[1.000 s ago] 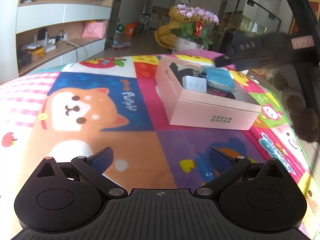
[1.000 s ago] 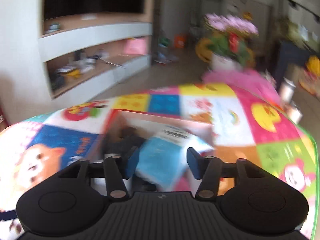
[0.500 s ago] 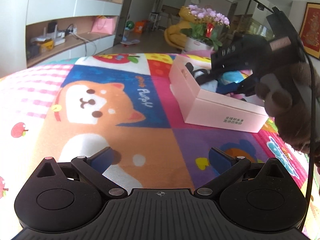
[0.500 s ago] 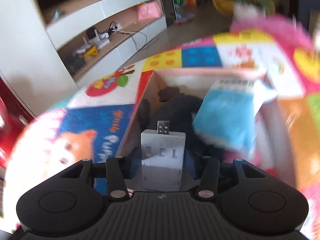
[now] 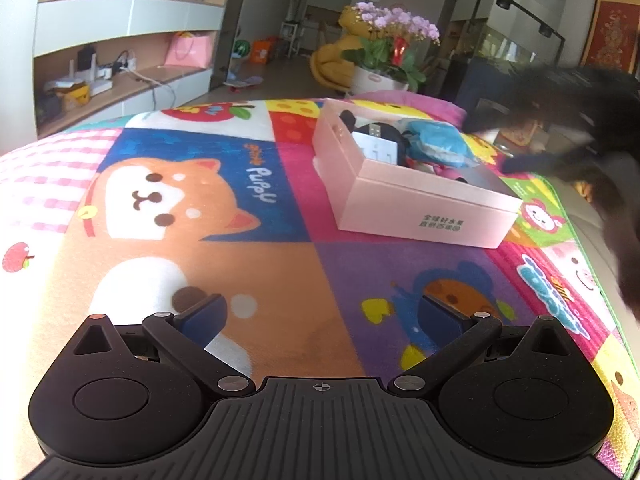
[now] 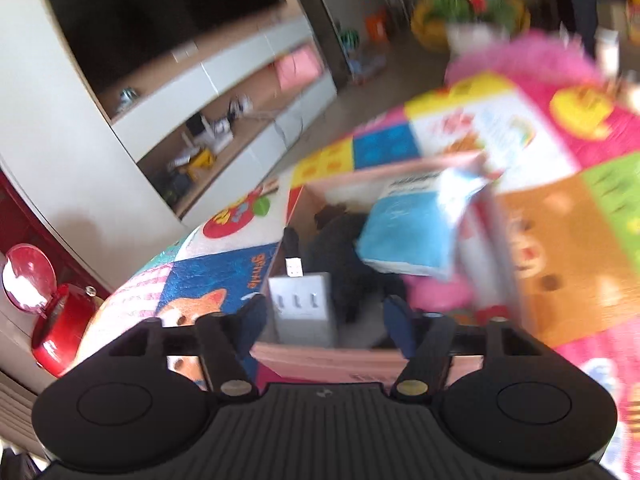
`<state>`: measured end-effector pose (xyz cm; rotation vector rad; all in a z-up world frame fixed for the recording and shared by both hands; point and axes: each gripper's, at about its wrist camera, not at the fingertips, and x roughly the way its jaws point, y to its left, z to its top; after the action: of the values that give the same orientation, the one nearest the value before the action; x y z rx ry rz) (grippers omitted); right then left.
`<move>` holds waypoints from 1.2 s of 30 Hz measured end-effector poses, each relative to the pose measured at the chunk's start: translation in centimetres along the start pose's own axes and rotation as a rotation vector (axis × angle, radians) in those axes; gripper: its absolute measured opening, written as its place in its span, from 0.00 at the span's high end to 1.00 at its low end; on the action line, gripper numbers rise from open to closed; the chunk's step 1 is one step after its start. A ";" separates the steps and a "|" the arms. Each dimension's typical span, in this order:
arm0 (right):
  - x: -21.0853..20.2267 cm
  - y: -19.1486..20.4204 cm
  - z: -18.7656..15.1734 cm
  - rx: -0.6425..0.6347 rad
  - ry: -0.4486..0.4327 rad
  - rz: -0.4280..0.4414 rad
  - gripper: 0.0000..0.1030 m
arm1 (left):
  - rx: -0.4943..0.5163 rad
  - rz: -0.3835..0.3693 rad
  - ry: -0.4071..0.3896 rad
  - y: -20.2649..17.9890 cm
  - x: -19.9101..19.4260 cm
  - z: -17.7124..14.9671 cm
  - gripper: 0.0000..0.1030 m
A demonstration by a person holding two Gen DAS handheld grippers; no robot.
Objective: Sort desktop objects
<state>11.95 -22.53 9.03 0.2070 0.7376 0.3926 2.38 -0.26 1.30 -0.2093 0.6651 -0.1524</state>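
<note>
A pink box (image 5: 424,204) sits on the cartoon play mat (image 5: 200,216) at the right. Inside lie a white USB adapter (image 5: 380,148), a blue packet (image 5: 436,142) and a dark object. My left gripper (image 5: 320,316) is open and empty, low over the mat's front. My right gripper (image 6: 326,320) is open and empty, just above the box's near wall (image 6: 320,360); the white adapter (image 6: 302,304) lies in the box by the left finger, the blue packet (image 6: 412,232) beyond. In the left wrist view the right gripper (image 5: 560,120) is a dark blur right of the box.
The mat's green edge (image 5: 592,264) runs along the right. White wall shelves (image 5: 120,40) stand at the far left, potted flowers (image 5: 392,48) behind the box. A red bin (image 6: 48,312) with its lid up stands at the left in the right wrist view.
My right gripper has let go of the white adapter, which now lies in the box, and has opened and pulled back to the right. The left gripper stayed open over the mat.
</note>
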 end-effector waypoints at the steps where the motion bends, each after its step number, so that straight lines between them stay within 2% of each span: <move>1: -1.1 -0.1 -1.1 -0.021 -0.023 -0.021 0.23 | 0.009 0.002 -0.004 -0.2 0.0 -0.1 0.00; 3: -2.9 -0.3 -3.4 -0.055 -0.059 -0.062 0.09 | 0.039 0.017 -0.011 -0.8 -0.3 -0.3 0.00; 5: -4.3 -0.4 -6.1 -0.077 -0.073 -0.099 0.02 | 0.074 0.036 -0.017 -1.3 -0.6 -0.7 0.00; 10: -6.9 -0.4 -12.7 -0.133 -0.052 -0.169 0.00 | 0.132 0.058 -0.016 -1.6 -2.8 -2.1 0.00; 14: -7.5 -1.0 -15.8 -0.120 -0.028 -0.199 0.00 | 0.138 0.082 -0.022 -1.7 -3.7 -2.9 0.00; 17: -6.8 -1.2 -16.5 -0.127 -0.028 -0.253 0.00 | 0.161 0.119 -0.023 -2.8 -3.1 -2.8 0.00; 21: -5.4 -1.7 -15.5 -0.095 -0.027 -0.273 0.00 | 0.193 0.133 -0.051 -4.2 -2.0 -2.4 0.00; 24: -3.8 -1.2 -14.7 -0.149 -0.032 -0.309 0.00 | 0.193 0.158 -0.066 -4.7 -0.5 -1.7 0.00; 27: -2.0 -0.9 -14.0 -0.180 0.008 -0.326 0.00 | 0.197 0.188 -0.039 -4.7 1.3 -1.5 0.00; 28: -1.3 -1.1 -13.7 -0.179 0.045 -0.320 0.00 | 0.198 0.205 -0.004 -4.7 2.0 -1.5 0.00; 29: -1.1 -1.4 -13.5 -0.153 0.045 -0.302 0.00 | 0.194 0.219 0.032 -4.6 2.6 -1.5 0.00; 31: -0.7 -1.7 -13.3 -0.134 0.039 -0.308 0.00 | 0.161 0.204 0.033 -4.0 2.7 -1.4 0.00; 36: -0.9 -1.5 -14.3 -0.130 -0.025 -0.324 0.00 | 0.164 0.207 0.031 -4.2 2.5 -1.7 0.00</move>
<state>1.90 -23.57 -1.29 -0.0307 0.7040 0.1279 2.97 -5.08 -0.51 0.0202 0.6973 -0.0113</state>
